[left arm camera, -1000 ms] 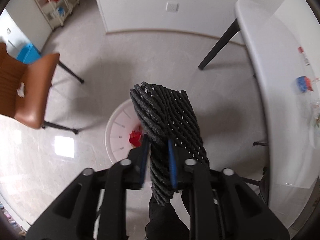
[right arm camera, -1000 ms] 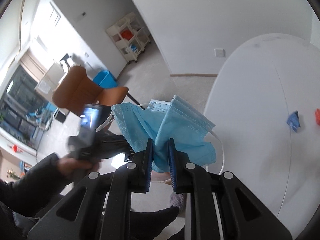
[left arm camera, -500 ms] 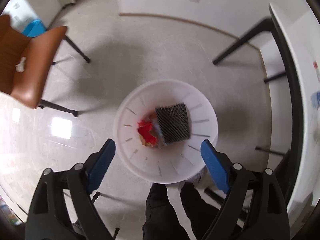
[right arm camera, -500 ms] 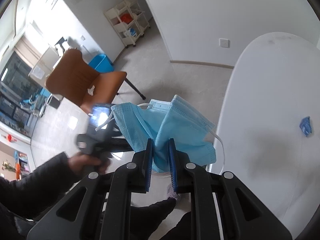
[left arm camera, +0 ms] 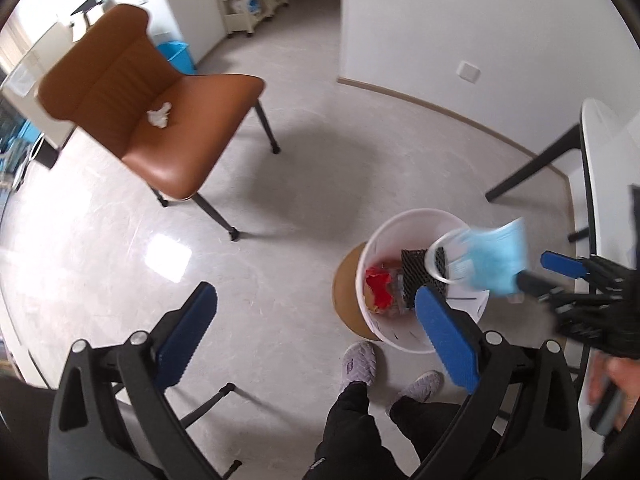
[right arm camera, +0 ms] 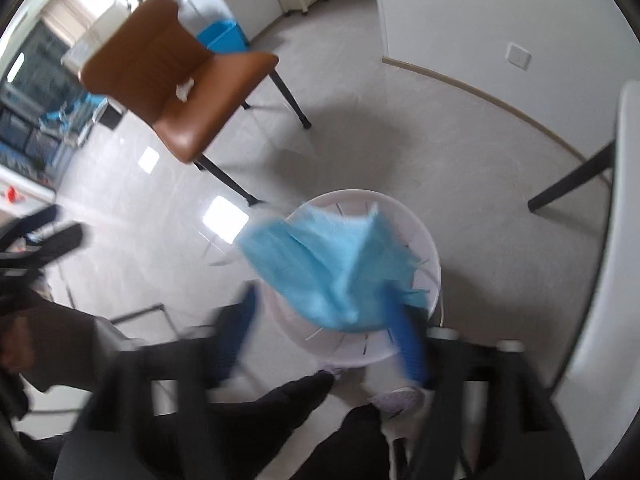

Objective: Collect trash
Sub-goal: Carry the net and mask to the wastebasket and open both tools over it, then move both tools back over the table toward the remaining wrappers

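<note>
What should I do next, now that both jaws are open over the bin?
Probably swing the left gripper to the white wad on the chair. It has just opened and is empty, its black mesh in the bin. The right gripper has just opened too, and the mask hangs over the bin.
</note>
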Motion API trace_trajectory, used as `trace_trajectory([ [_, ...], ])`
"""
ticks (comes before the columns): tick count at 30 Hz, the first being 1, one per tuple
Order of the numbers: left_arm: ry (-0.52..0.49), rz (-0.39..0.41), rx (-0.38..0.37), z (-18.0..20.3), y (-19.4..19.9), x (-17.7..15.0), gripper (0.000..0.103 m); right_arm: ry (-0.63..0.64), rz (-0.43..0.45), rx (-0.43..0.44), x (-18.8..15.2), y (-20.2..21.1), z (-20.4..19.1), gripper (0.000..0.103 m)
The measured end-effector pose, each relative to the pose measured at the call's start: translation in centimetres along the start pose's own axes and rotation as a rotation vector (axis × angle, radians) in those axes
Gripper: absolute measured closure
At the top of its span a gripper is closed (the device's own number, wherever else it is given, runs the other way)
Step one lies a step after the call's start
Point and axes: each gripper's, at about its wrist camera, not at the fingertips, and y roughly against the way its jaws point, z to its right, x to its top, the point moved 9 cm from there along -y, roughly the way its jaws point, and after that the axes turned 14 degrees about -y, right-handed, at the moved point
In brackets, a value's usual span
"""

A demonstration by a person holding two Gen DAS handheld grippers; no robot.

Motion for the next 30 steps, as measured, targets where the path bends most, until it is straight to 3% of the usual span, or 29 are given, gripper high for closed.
trace_trajectory([
  [1, 0.013, 0.003, 0.001, -0.2, 0.2, -0.2, 0.008, 0.015, -0.003, -0.017, -0.1, -0.7, -0.2, 0.018],
  [4, 0.041, 0.0, 0.003, -0.3, 0.7, -0.5, 0.008, 0.026, -0.039, -0.041, -0.3, -2.0, -0.2, 0.017],
  [8, 0.029, 0.027, -0.022, 1.2, 1.9, 0.4, 0.008, -0.026, 0.004, -0.005, 0.3, 0.8, 0.2, 0.013],
  [12, -0.038, 0.077, -0.056, 4.5, 3.7, 2.5, 0.008, -0.089, 0.163, 0.002, 1.1, 8.9, 2.2, 0.003],
  [21, -0.249, 0.235, -0.182, 15.8, 9.4, 7.8, 0.008, -0.339, 0.43, -0.115, -3.1, 24.8, 13.5, 0.003],
  [30, -0.431, 0.281, -0.272, 25.8, 12.1, 8.6, 0.008, -0.538, 0.56, -0.193, -9.2, 30.2, 21.7, 0.003],
])
